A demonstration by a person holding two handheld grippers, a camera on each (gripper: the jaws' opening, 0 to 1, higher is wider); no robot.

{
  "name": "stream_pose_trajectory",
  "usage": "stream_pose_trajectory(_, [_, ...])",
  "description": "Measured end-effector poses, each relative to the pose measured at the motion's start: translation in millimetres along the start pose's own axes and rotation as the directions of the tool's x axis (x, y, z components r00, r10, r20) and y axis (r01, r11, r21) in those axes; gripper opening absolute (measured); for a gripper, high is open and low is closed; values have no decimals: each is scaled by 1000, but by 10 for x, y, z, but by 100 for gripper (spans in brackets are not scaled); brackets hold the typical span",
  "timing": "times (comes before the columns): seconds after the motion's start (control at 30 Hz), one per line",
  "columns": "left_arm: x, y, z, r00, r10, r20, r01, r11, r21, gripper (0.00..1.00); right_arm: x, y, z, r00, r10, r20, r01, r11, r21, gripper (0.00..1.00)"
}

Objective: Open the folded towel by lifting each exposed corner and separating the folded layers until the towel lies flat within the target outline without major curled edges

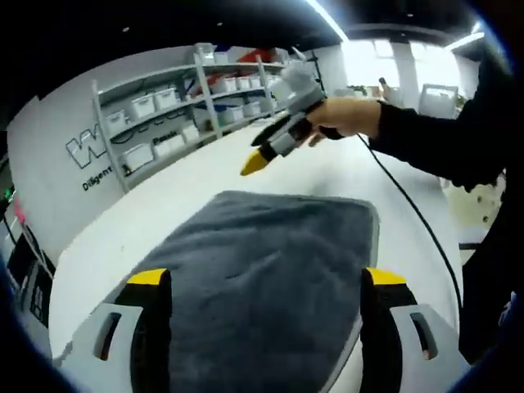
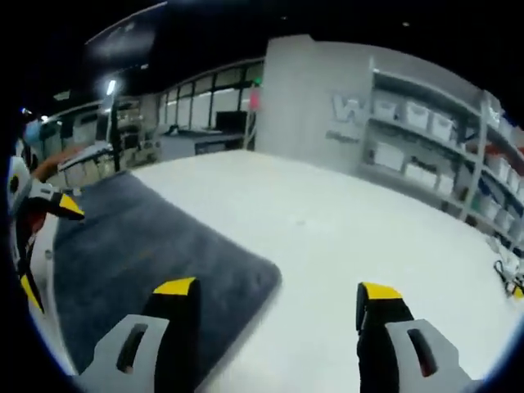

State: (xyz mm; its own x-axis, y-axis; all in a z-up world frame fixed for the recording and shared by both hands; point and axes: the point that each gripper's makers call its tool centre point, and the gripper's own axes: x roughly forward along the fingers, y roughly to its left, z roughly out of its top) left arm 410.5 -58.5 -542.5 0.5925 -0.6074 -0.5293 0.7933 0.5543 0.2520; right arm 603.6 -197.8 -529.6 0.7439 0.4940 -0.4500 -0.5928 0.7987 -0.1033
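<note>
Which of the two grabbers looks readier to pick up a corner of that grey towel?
Probably the left gripper: its open jaws already straddle the towel. The right gripper points mostly at bare white table, with the towel's corner off to its left.

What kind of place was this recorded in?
Probably a lab or workshop: shelving stacked with white storage bins, a lettered wall, and a large white table holding the towel.
</note>
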Motion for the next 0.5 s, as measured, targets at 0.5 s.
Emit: stream_pose_trajectory(0.5, [349,-464,351,991,-130,-35,133,989,67,91,73,31,107,997,72,-26,-73,997,-39,72])
